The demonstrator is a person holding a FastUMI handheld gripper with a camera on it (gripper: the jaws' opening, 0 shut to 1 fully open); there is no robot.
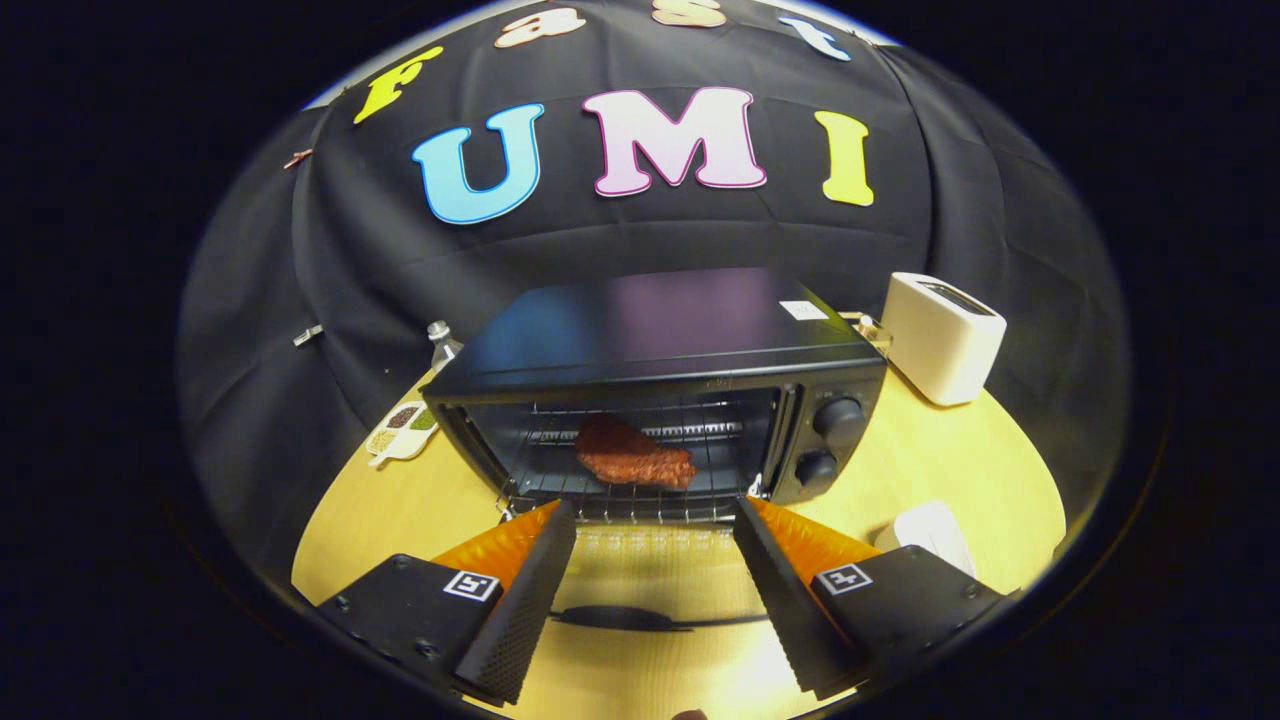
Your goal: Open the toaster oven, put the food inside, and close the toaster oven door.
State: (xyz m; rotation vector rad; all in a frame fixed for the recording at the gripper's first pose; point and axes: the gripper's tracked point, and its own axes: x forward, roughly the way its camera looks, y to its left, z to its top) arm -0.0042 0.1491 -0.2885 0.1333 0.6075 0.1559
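The tongs point(655, 510) stand spread wide with nothing between the fingers point(520, 590); each finger block carries a small square black-and-white marker tag, not writing that can be read. Under the gap lies the toaster oven's glass door point(650, 590), dropped flat open toward the tongs, its dark handle bar running side to side, 9 to 3 o'clock, across the pane.

Just beyond the fingertips, at 12 o'clock, the toaster oven point(660, 340) faces the tongs with its mouth open; its long axis runs 9 to 3 o'clock across the wooden counter point(930, 460). On the wire rack inside lies the food point(632, 455), a reddish-brown slab like a piece of meat, its long axis roughly 10 to 4 o'clock, the thicker end toward 10. Two round knobs point(828, 442) sit one above the other on the oven's panel at about 1 o'clock. A small white label point(803, 310) sits on the oven's top near its far right corner; its writing is too small to read.

At 3 o'clock from the fingers a white object point(930, 530) lies on the counter. At 10 o'clock, beside the oven, sits a pale divided dish point(402, 430) with a clear bottle point(442, 345) behind it. Farthest, at 2 o'clock, stands a cream toaster point(942, 335).
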